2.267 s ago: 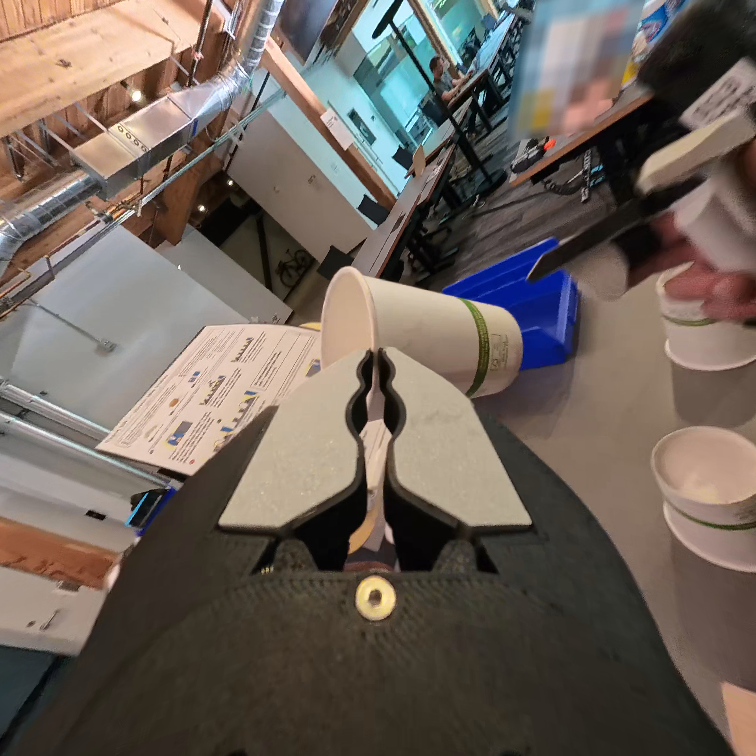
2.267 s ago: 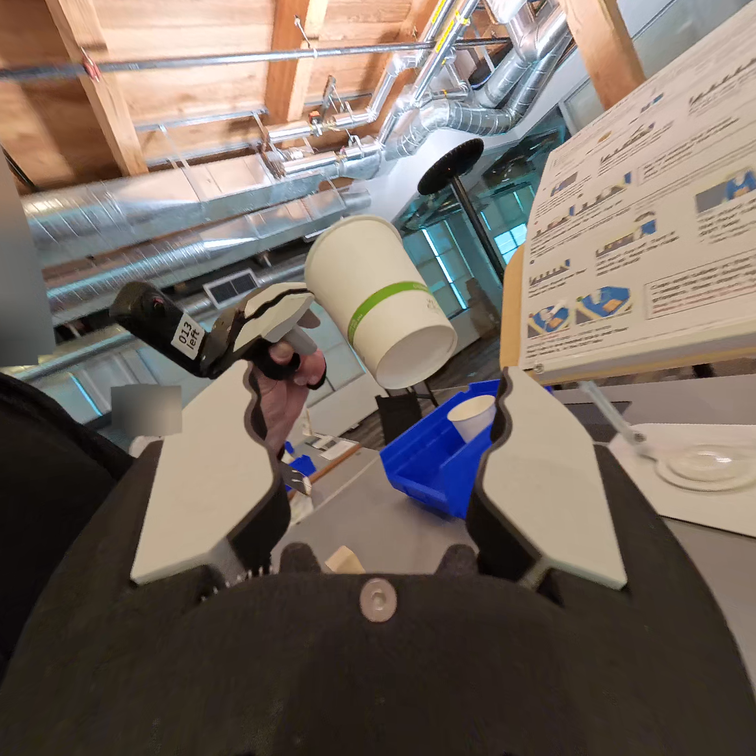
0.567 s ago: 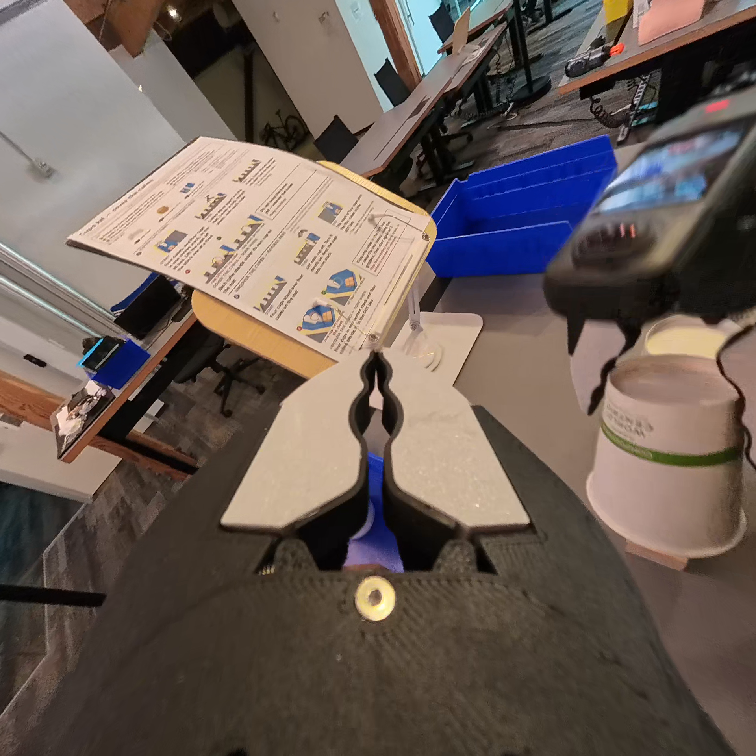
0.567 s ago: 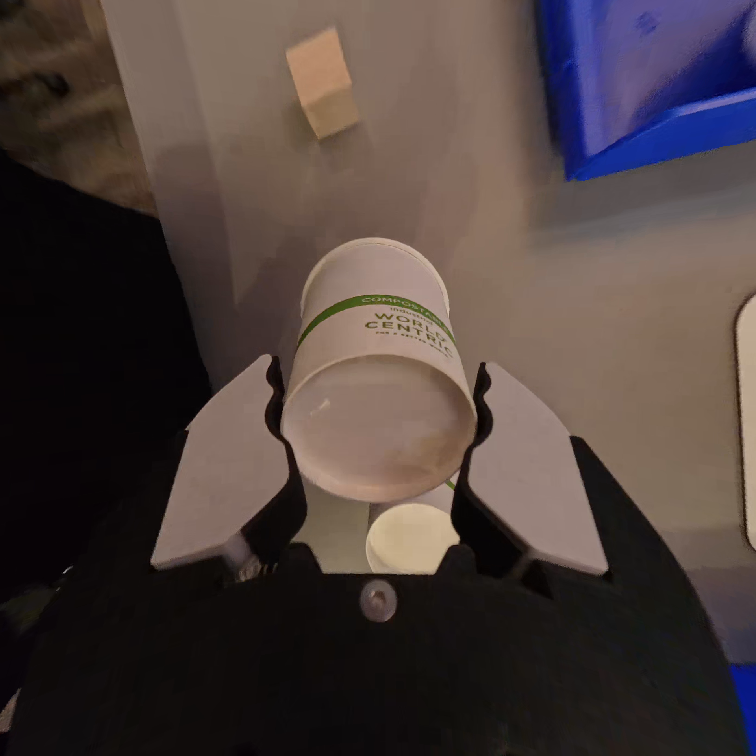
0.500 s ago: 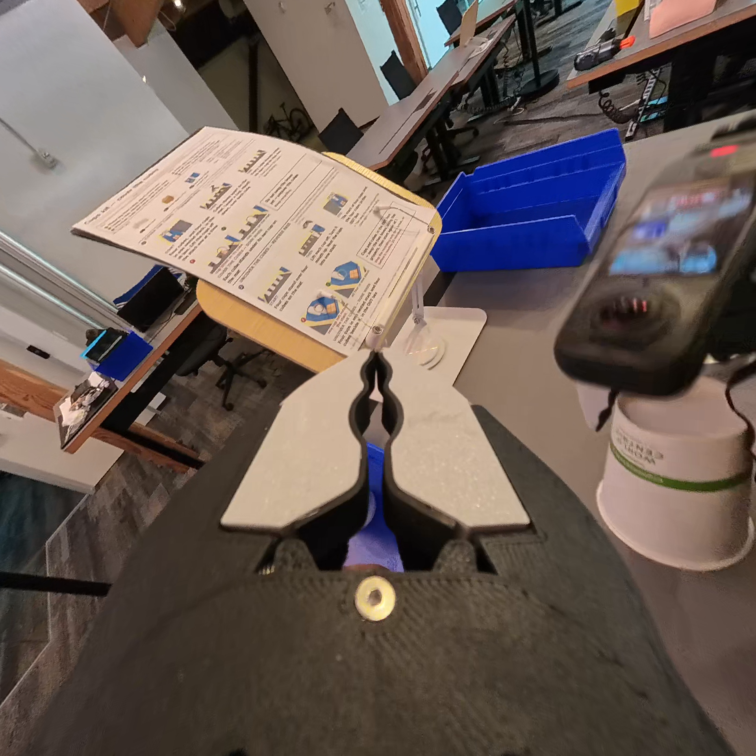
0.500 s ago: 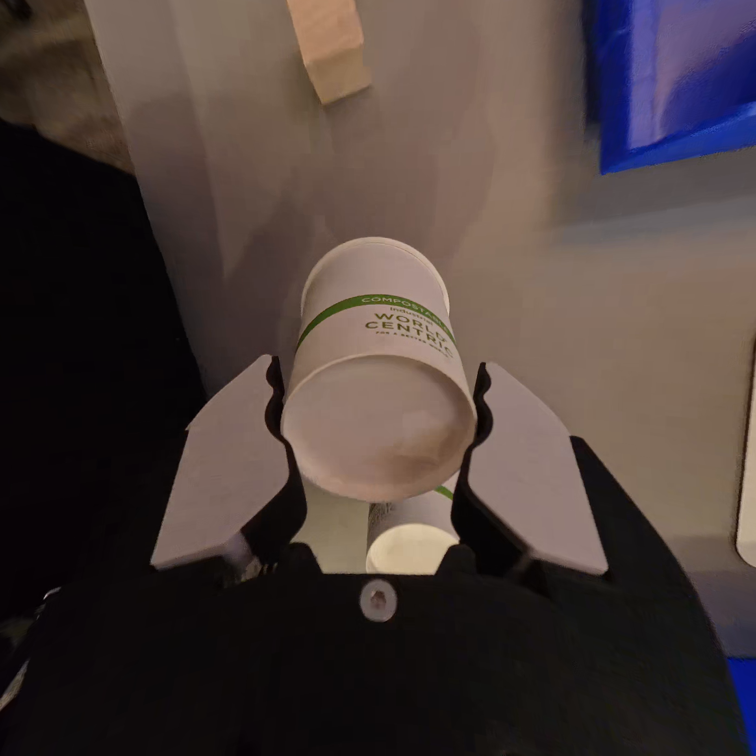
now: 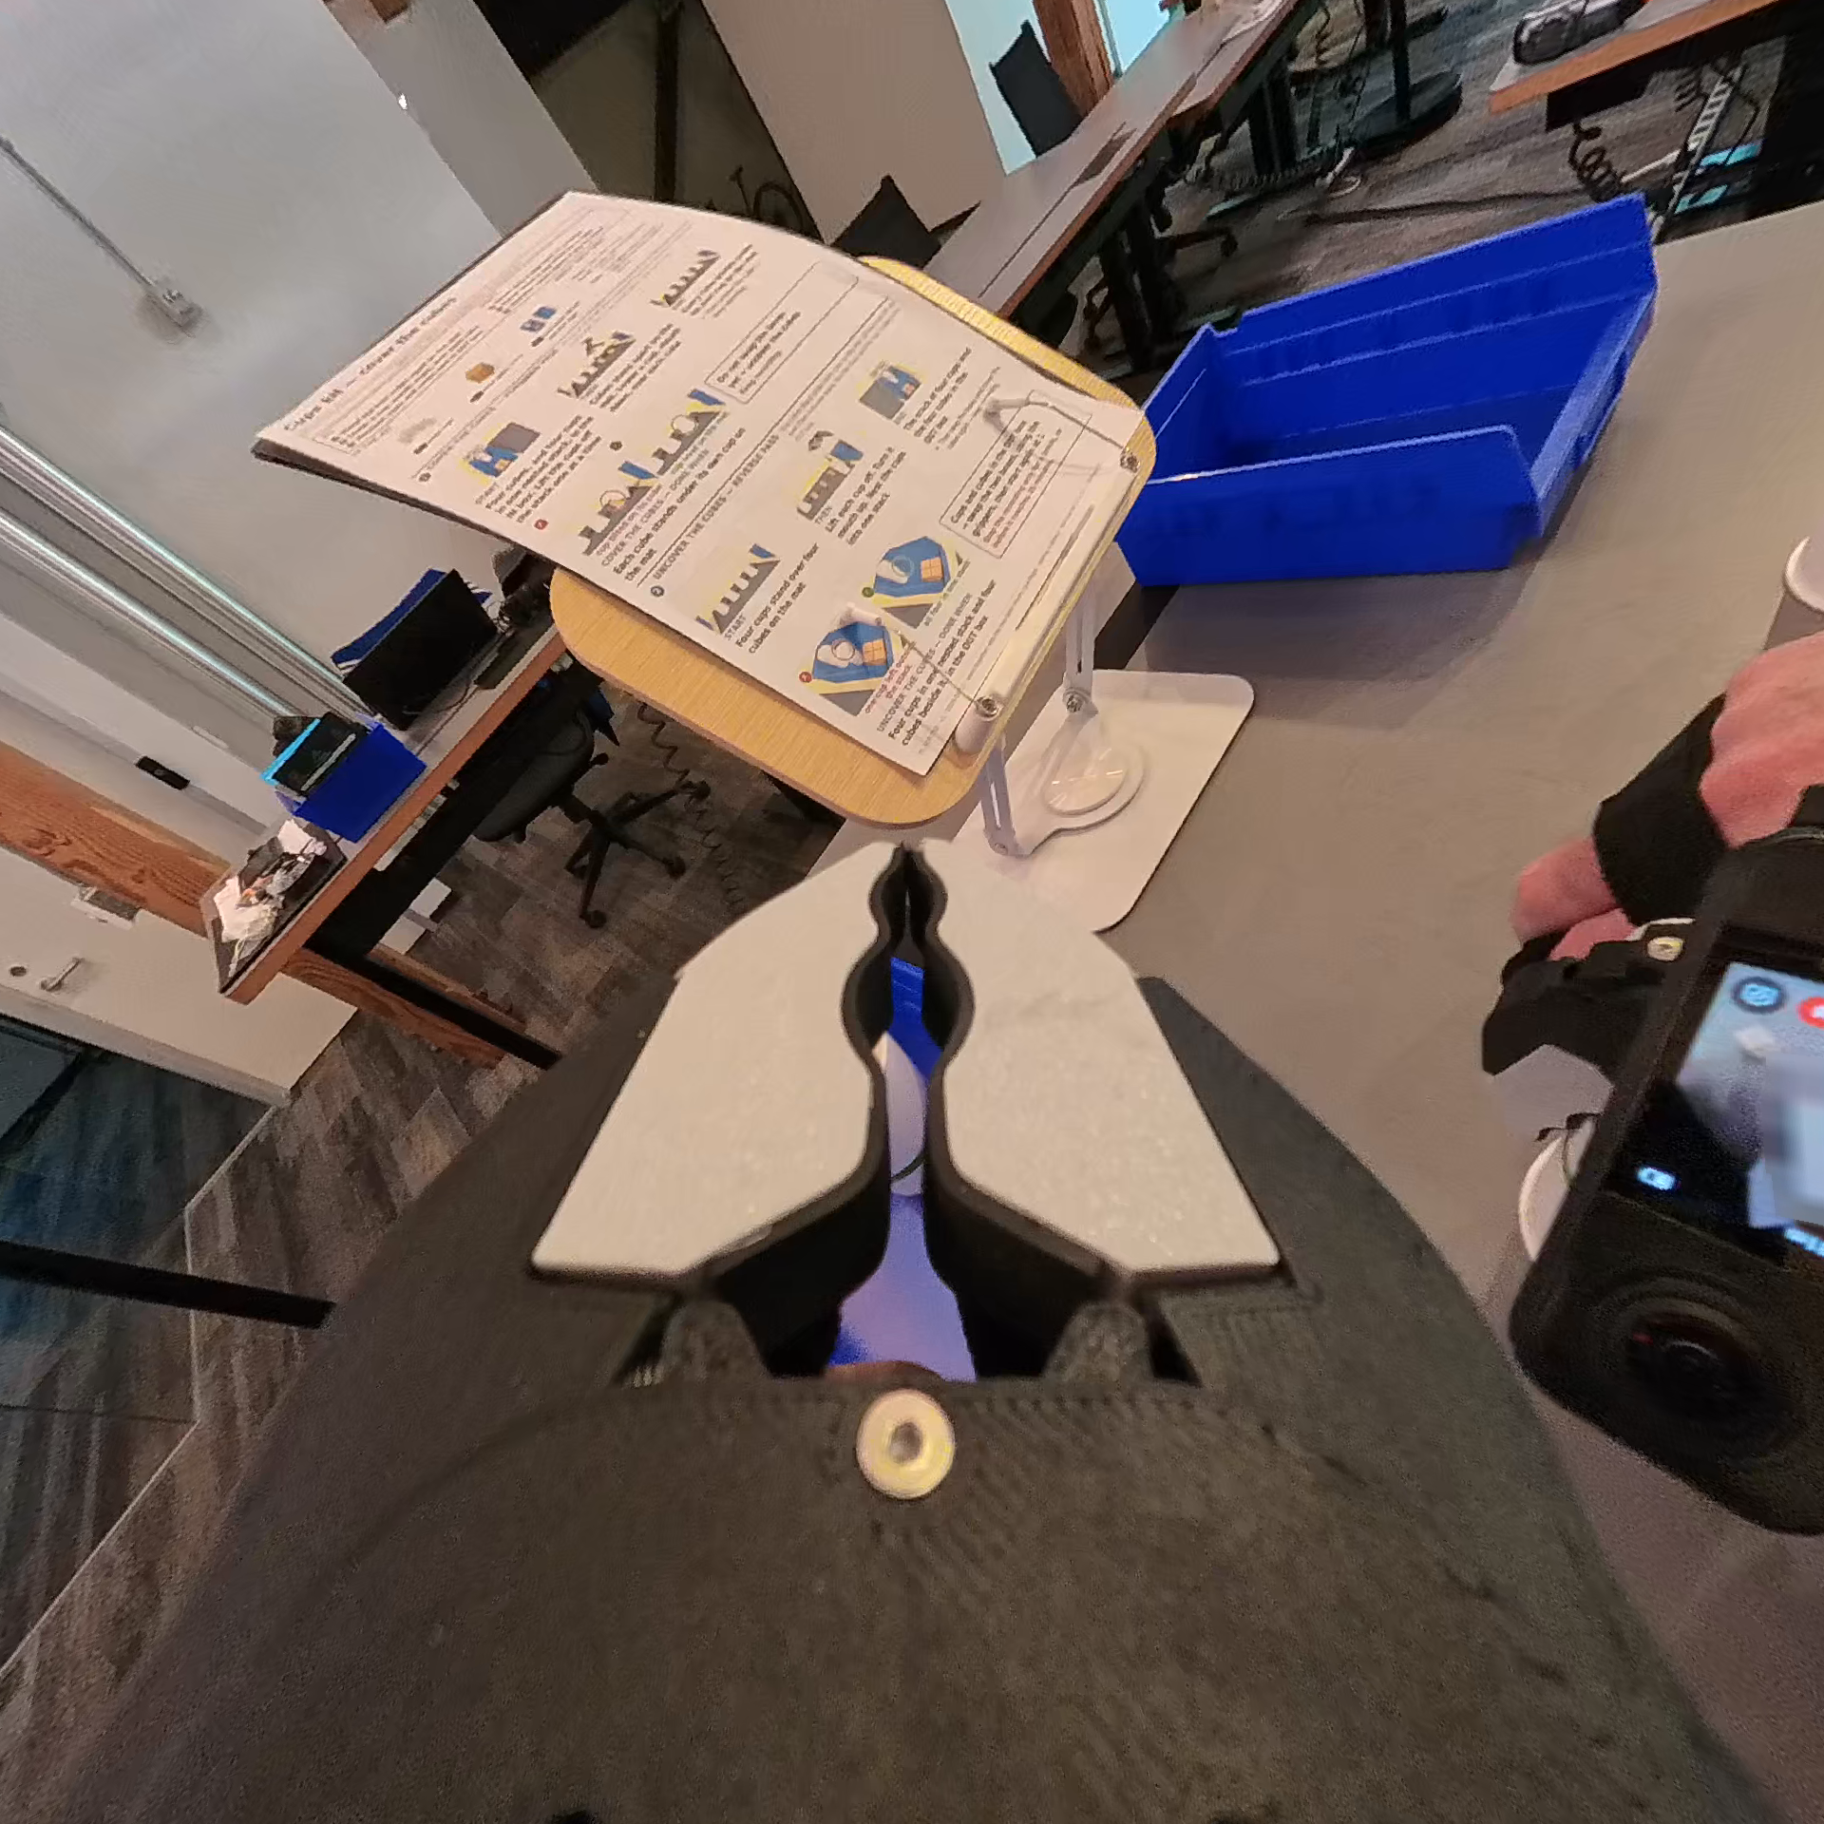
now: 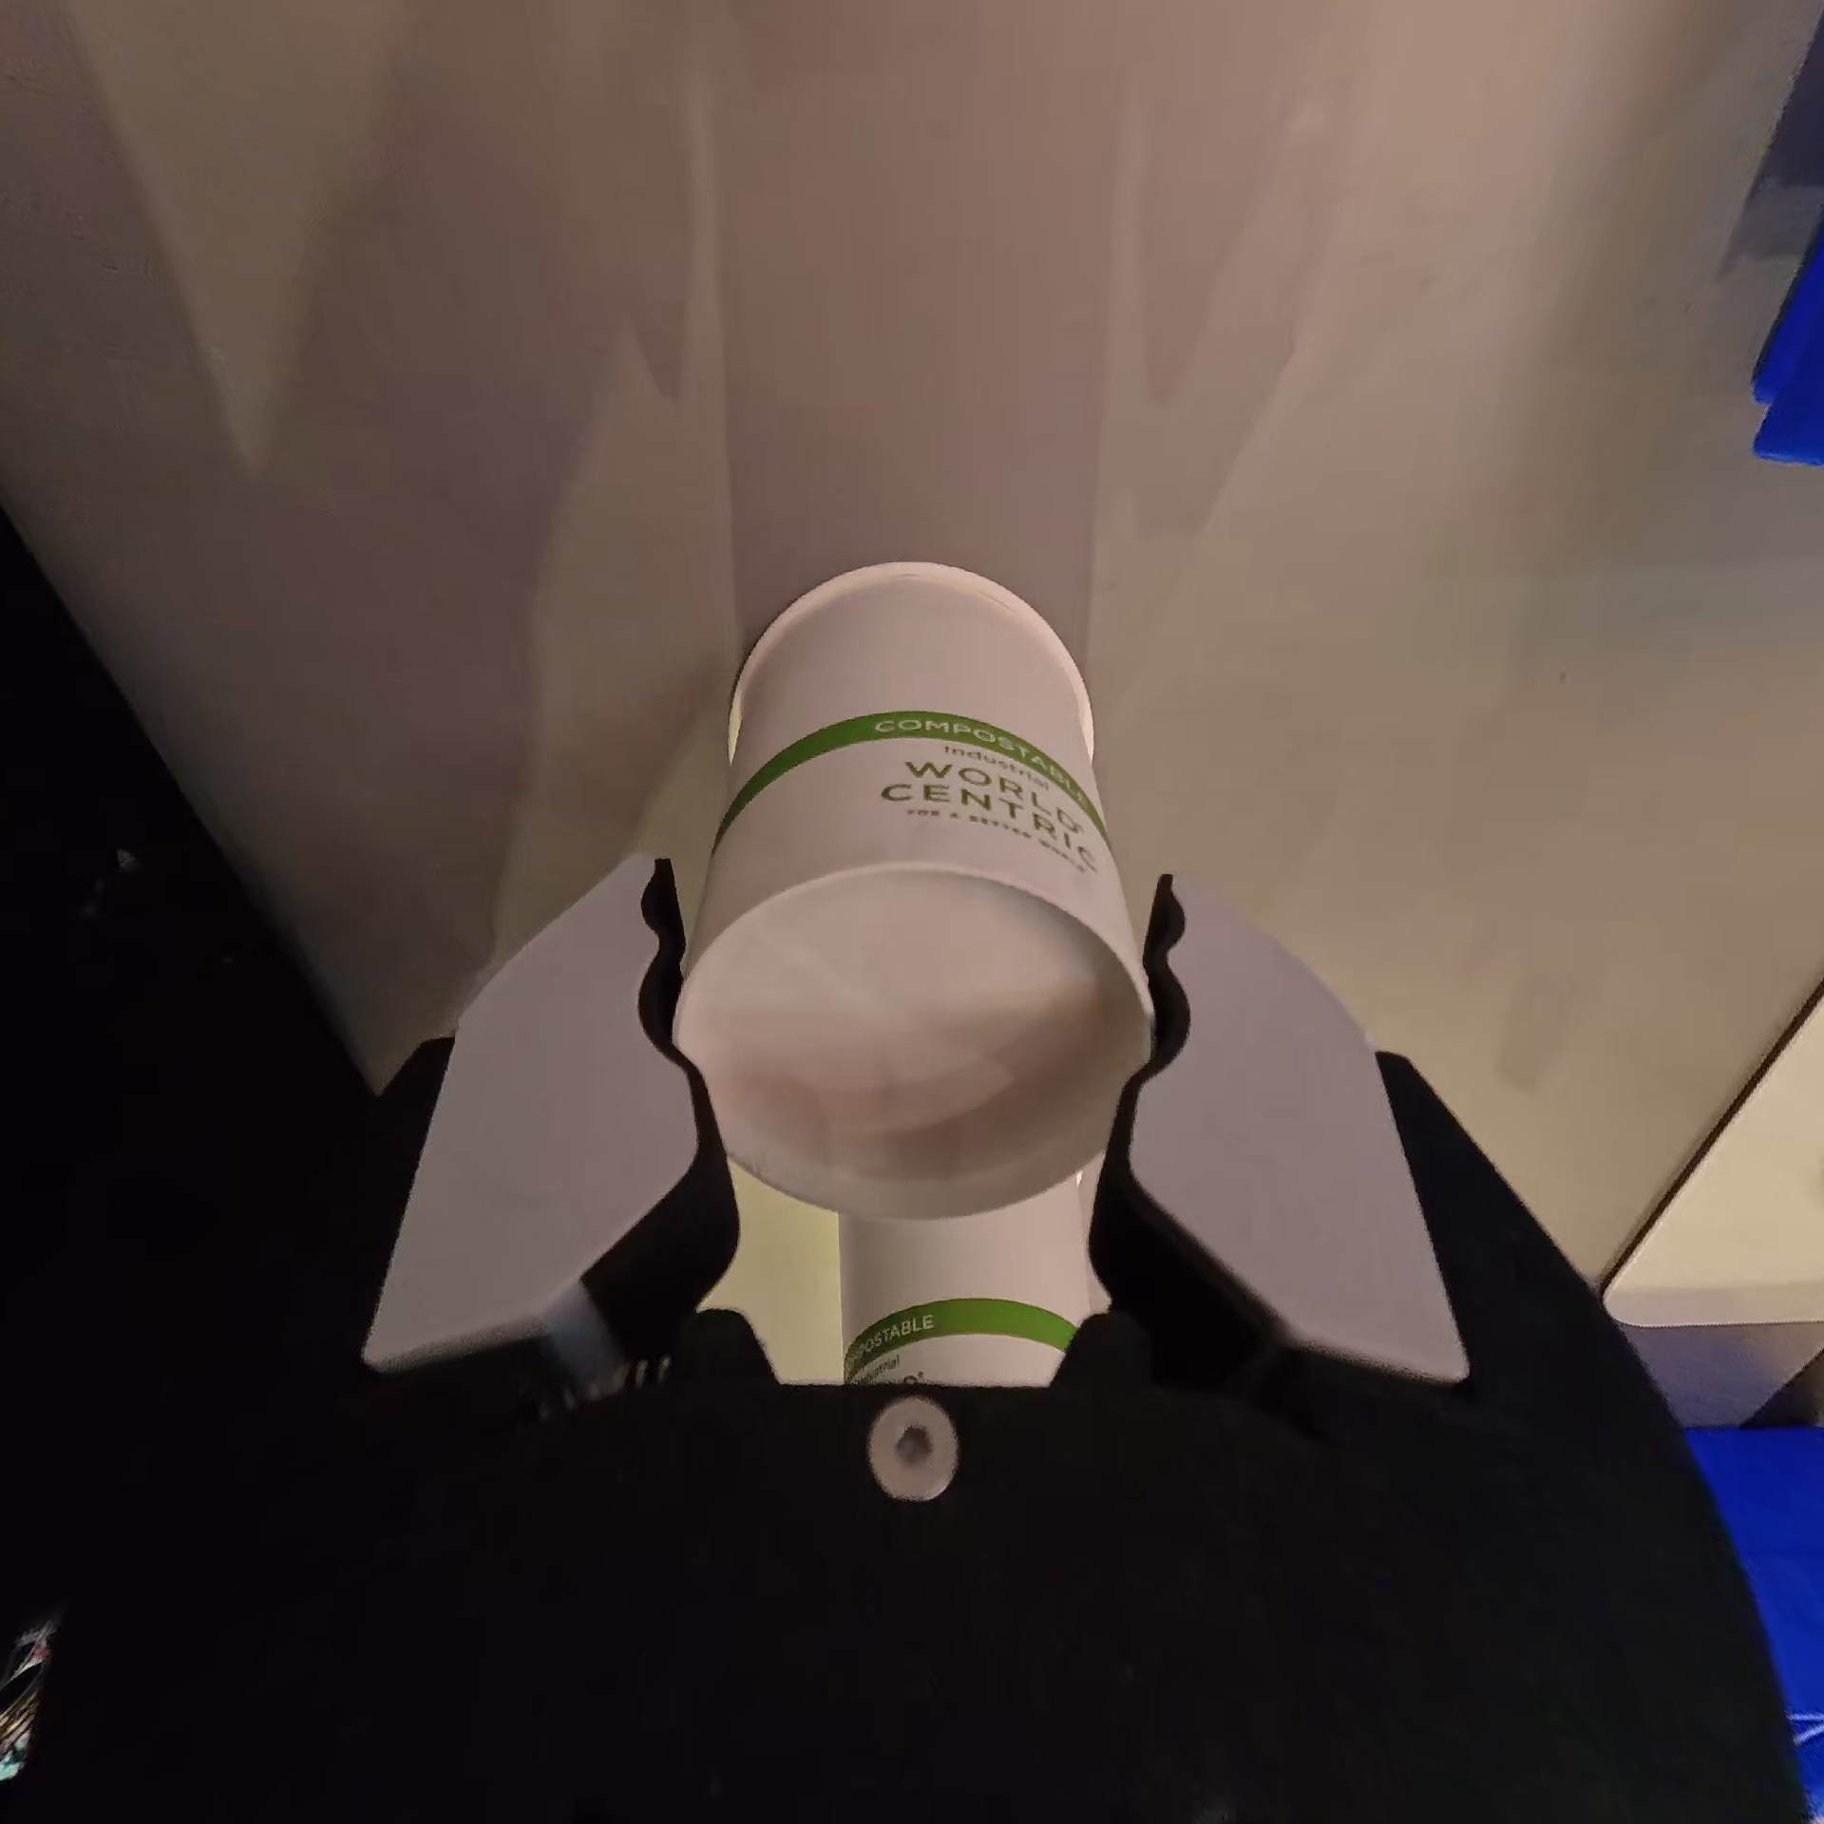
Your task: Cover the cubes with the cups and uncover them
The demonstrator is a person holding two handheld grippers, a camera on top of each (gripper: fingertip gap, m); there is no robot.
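Note:
My right gripper (image 8: 913,948) is shut on an upside-down white paper cup (image 8: 908,819) with a green band. It grips the cup near its base, and the mouth faces down toward the grey table (image 8: 1382,592). A second white cup (image 8: 957,1293) shows below, between my fingers. No cube is in view. My left gripper (image 7: 903,874) is shut, with nothing seen in its tips, near the table's left edge. In the left wrist view the right gripper's camera (image 7: 1678,1263) and the hand (image 7: 1767,740) holding it are at the right, with a bit of white cup rim (image 7: 1540,1199) beside them.
A blue bin (image 7: 1382,424) stands at the back of the table. An instruction sheet on a wooden board (image 7: 750,494) stands on a white base (image 7: 1175,780) in front of my left gripper. Another cup's edge (image 7: 1806,592) shows at far right. The floor drops off at left.
My left gripper no longer holds the cup it held before. My right gripper has closed on an upside-down cup. In the last half second the wooden cube slid out of the right wrist view.

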